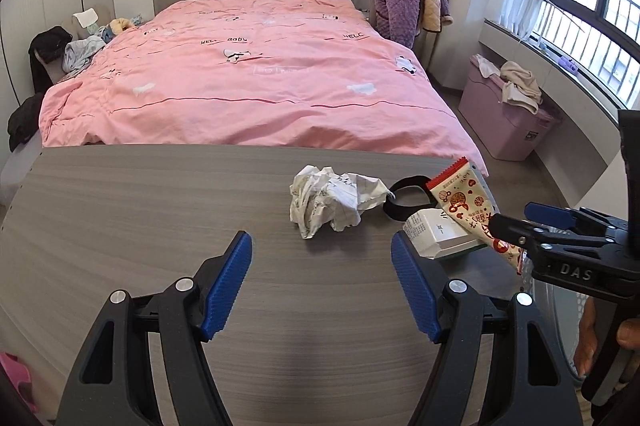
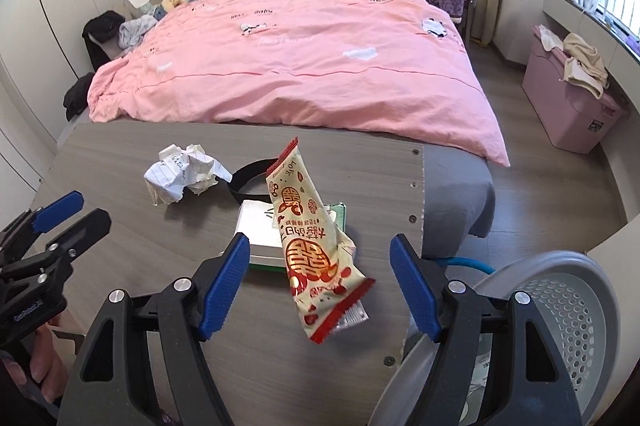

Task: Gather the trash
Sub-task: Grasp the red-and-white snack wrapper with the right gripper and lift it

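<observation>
Trash lies bunched toward the far right corner of the table point(image 1: 140, 209). From the left wrist, a ball of crumpled paper point(image 1: 332, 199) sits nearest the middle. Just right of it is a black strap point(image 1: 400, 203), then a white box point(image 1: 438, 236) with a snack wrapper point(image 1: 466, 199) slanting across it toward the right edge. The left gripper point(image 1: 326, 286) hangs over bare surface at the near edge, its jaws spread wide and holding nothing, pointed roughly at the paper. The right gripper point(image 1: 512, 220) comes in side-on from the right with its tips at the wrapper's lower end; this view does not show how far its jaws are parted. From the right wrist, that gripper's jaws are spread wide, with the wrapper's lower half between them and touching neither pad, so nothing is gripped. I cannot tell whether the wrapper's near end rests on the surface or stands clear of it. A grey perforated basket point(image 2: 568, 310) stands just off the right edge, near the gripper. The step in hand looks like picking up the wrapper. The next move would be to close the right jaws squarely on its lower half, which is thin, crinkly film and likely to slip, then swing it right and release it over the basket. The paper looks like the left gripper's next target.
</observation>
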`<state>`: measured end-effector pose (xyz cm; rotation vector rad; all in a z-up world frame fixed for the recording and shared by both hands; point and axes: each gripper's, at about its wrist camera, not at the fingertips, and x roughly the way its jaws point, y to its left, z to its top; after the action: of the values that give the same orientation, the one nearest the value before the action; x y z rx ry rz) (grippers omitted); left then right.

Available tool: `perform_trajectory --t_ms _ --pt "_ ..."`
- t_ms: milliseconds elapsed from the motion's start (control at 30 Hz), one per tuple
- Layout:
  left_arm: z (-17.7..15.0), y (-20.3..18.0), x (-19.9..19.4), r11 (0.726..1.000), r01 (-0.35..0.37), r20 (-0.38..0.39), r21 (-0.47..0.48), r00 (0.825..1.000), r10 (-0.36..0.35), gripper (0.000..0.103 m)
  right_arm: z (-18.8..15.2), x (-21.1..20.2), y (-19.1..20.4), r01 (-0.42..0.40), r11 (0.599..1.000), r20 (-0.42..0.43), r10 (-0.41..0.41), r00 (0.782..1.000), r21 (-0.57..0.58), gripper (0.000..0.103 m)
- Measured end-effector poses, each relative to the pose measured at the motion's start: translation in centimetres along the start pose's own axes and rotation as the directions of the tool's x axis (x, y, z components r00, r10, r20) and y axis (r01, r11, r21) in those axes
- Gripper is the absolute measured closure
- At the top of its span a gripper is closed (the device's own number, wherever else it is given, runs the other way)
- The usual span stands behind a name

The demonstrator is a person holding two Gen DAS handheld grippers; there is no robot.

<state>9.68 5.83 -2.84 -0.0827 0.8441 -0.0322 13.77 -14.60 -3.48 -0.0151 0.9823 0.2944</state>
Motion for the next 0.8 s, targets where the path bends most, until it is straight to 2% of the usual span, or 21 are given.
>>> perform_trajectory --t_ms 300,600,667,800 --pt "-0.1 0.8 0.2 1.000 0.008 -0.008 -0.024 1.000 -0.008 0.034 0.5 2.4 0.1 0.026 1.000 -0.060 -0.027 0.998 -0.008 0.035" --pt "-0.2 1.1 0.2 0.999 0.008 -0.009 -0.037 1.000 -0.008 0.034 0.0 3.0 0.4 0.020 1.000 -0.093 -0.021 0.995 -0.020 0.053" --pt "-0.2 1.1 0.2 0.999 0.009 -0.009 -0.037 1.000 -0.009 0.034 -0.2 3.0 0.6 0.010 1.000 -0.100 -0.012 0.995 -0.020 0.062" --pt "-0.2 1.2 0.1 0.999 0.009 -0.007 -0.037 1.000 -0.009 0.034 -0.5 2.9 0.8 -0.007 1.000 -0.103 0.005 0.995 -0.017 0.064"
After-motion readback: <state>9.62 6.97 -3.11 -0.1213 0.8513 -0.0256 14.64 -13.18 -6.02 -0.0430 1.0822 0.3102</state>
